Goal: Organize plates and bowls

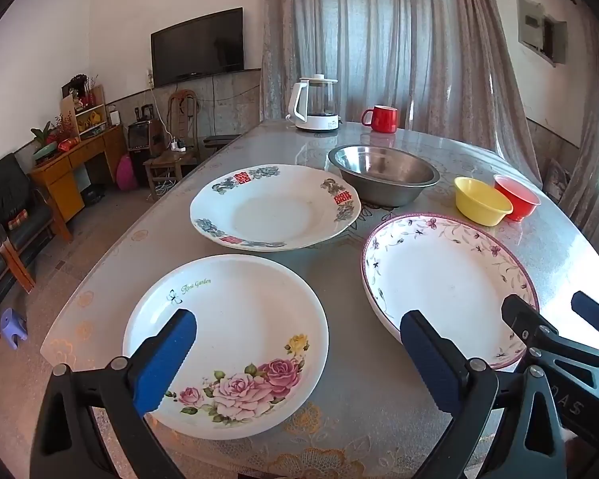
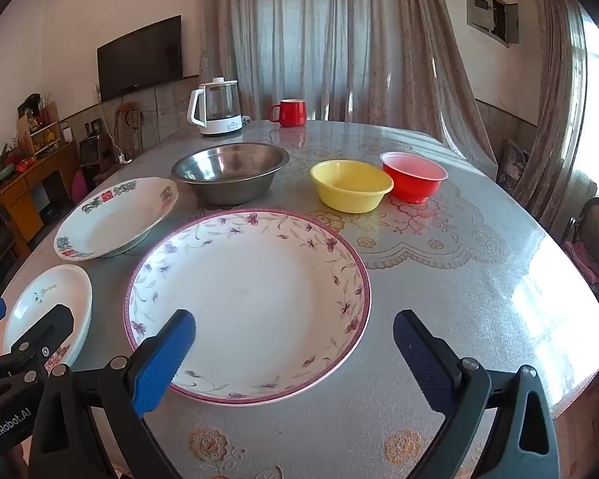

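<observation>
While upright, rose plate [image 1: 235, 335], steel bowl [image 2: 231, 177]

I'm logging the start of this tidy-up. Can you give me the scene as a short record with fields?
plates: white rose-printed plate; white plate with red and blue rim pattern; purple-rimmed floral plate
bowls: steel bowl; yellow plastic bowl; red plastic bowl
stacked: none
left gripper: open, empty
right gripper: open, empty

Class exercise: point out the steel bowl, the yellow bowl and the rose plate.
steel bowl [image 2: 229, 165]: right wrist view, inner wall.
yellow bowl [image 2: 349, 181]: right wrist view, inside.
rose plate [image 1: 235, 319]: left wrist view, bare centre.
</observation>
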The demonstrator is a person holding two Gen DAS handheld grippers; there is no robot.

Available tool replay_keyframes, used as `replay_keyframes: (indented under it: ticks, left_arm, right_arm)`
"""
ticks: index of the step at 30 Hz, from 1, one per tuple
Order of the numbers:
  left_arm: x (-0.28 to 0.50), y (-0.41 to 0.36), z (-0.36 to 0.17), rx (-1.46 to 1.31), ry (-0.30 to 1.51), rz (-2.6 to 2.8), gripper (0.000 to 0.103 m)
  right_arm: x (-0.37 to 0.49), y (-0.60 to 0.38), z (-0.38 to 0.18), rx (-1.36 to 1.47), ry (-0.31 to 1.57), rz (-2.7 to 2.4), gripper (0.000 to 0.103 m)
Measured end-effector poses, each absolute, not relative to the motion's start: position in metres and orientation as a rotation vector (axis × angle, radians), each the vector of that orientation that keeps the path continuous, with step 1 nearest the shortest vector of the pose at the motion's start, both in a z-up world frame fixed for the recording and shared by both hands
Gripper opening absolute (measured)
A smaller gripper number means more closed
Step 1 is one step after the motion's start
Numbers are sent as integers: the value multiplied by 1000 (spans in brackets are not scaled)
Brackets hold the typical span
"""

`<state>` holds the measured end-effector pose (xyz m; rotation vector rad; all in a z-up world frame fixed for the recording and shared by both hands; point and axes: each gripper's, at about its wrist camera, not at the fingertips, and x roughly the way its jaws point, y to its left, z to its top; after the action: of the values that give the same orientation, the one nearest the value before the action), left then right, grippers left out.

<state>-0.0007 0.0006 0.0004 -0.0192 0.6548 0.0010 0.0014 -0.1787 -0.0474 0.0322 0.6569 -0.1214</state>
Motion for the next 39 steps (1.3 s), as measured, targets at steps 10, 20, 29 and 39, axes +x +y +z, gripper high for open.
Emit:
replay_keyframes:
  ticks: [10, 20, 29, 39]
  left_arm:
    - [7, -1, -5, -4, 688, 20, 103]
    - [7, 1, -7, 0, 690, 22, 103]
    - [7, 1, -9, 5, 694, 25, 103]
    - [5, 1, -10, 6, 695, 26, 103]
  right_arm:
    - [8, -175, -52, 44, 673, -108, 101]
    - [7, -179, -52, 43, 663, -110, 101]
    - [7, -180, -52, 49, 666, -104, 101]
    - [5, -180, -50, 53, 660, -99, 101]
